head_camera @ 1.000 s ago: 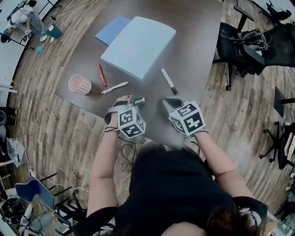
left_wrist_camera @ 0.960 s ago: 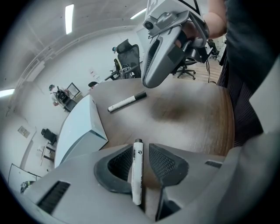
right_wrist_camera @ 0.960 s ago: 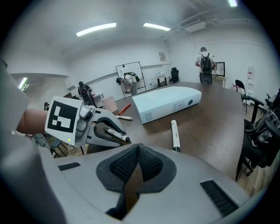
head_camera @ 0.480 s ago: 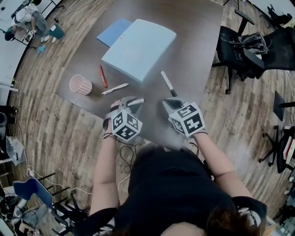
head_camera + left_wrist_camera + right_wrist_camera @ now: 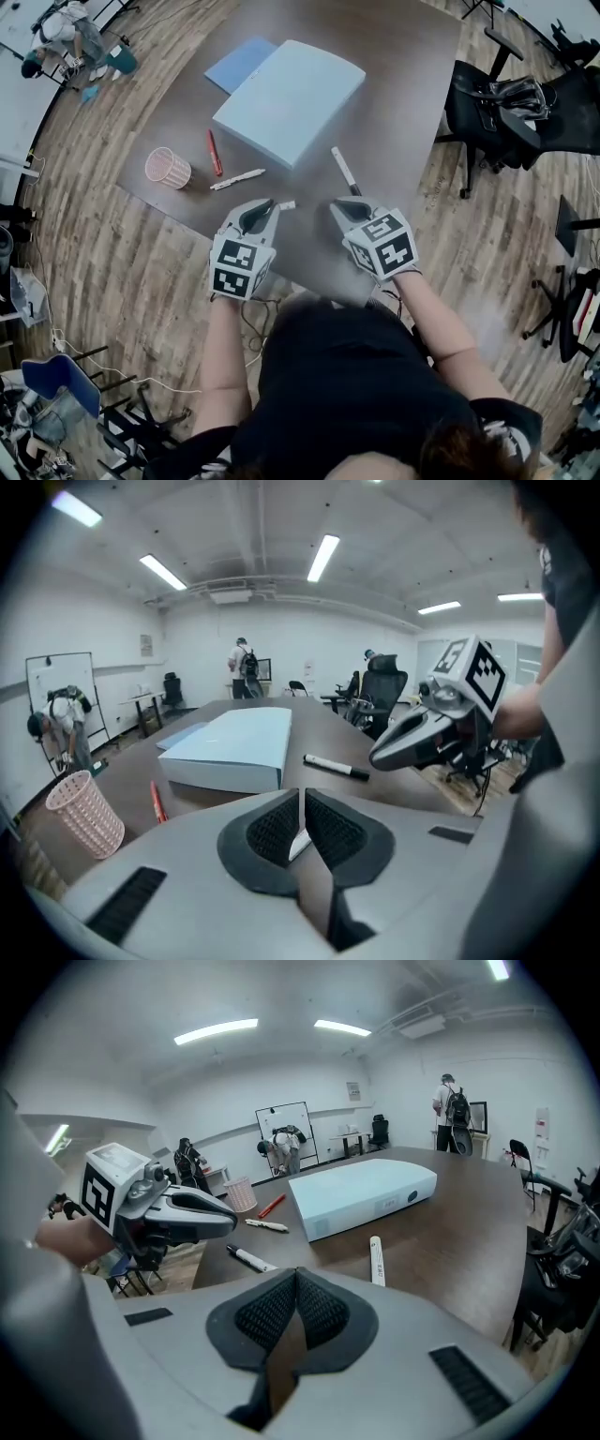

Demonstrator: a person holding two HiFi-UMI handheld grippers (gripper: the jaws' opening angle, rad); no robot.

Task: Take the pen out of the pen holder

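The pink mesh pen holder (image 5: pixel 169 167) (image 5: pixel 84 813) stands upright near the table's left edge. A red pen (image 5: pixel 214 152) and a white pen (image 5: pixel 236 179) lie beside it. One black-and-white marker (image 5: pixel 284 204) (image 5: pixel 248 1258) lies on the table just beyond my left gripper (image 5: pixel 258 217) (image 5: pixel 302 794). That gripper hangs above it, and its jaws are closing, almost together, with nothing between them. A second marker (image 5: pixel 345 171) (image 5: pixel 336 768) lies ahead of my right gripper (image 5: pixel 352 211) (image 5: pixel 296 1274), which is shut and empty.
A pale blue box (image 5: pixel 288 98) sits mid-table with a blue folder (image 5: pixel 234 64) behind it. Black office chairs (image 5: pixel 497 103) stand off the table's right side. People stand far off by the whiteboard.
My left gripper has lifted and rolled, so its marker cube now faces up, and its jaws have come together. The marker it was over stays on the table. The right gripper has not moved.
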